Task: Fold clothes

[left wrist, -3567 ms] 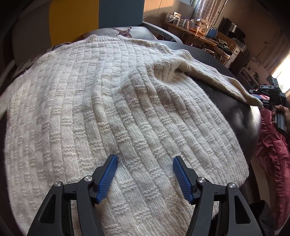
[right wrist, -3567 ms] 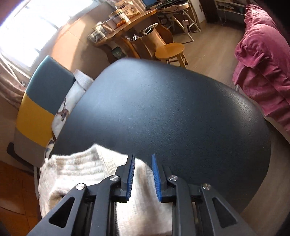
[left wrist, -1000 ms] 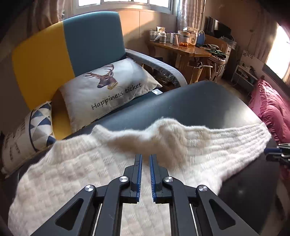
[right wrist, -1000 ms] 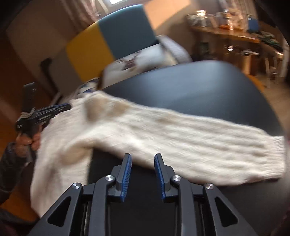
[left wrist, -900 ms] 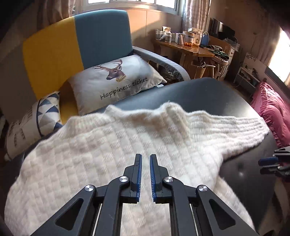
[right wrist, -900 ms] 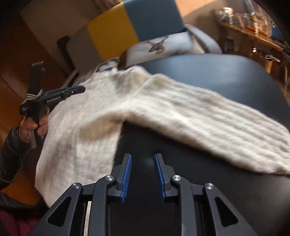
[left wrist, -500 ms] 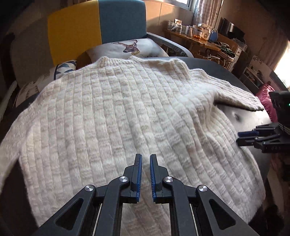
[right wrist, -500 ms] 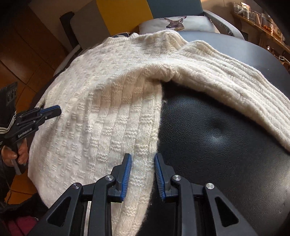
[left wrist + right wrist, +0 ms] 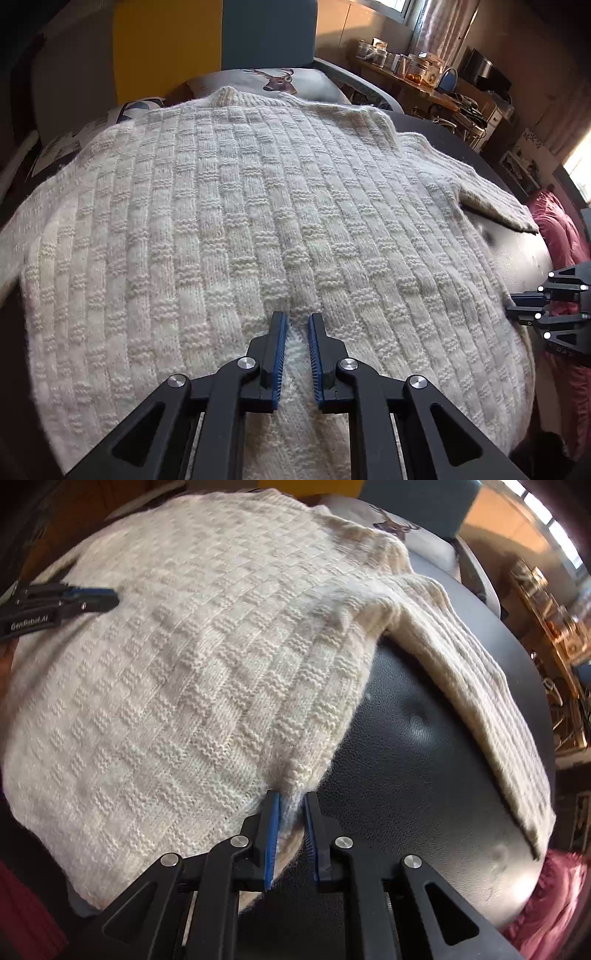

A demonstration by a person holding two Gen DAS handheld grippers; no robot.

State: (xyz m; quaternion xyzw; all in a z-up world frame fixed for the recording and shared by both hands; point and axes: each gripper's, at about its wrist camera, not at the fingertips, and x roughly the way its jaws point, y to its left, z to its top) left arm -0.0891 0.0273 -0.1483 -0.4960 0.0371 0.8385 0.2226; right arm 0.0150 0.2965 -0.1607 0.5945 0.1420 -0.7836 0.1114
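Observation:
A cream basket-knit sweater (image 9: 258,221) lies spread flat on a black leather surface (image 9: 406,757), collar toward the armchair. My left gripper (image 9: 295,325) is low on the near hem, shut on a small ridge of knit. It also shows as a black tool with blue pads, the left gripper (image 9: 107,598), at the sweater's left side. My right gripper (image 9: 291,805) is shut on the sweater's (image 9: 203,664) right side edge near the hem. The right gripper (image 9: 524,306) appears at the right edge of the left wrist view. One sleeve (image 9: 480,709) stretches out over the black surface.
Behind the sweater stands a yellow and blue armchair (image 9: 266,33) with a deer cushion (image 9: 277,79). A wooden desk with jars (image 9: 406,70) is at the back right. Pink bedding (image 9: 561,229) lies beyond the black surface's right edge.
The right gripper has closed on the sweater's side edge; half a second ago its fingers stood apart above it. Both grippers have dropped closer to the sweater.

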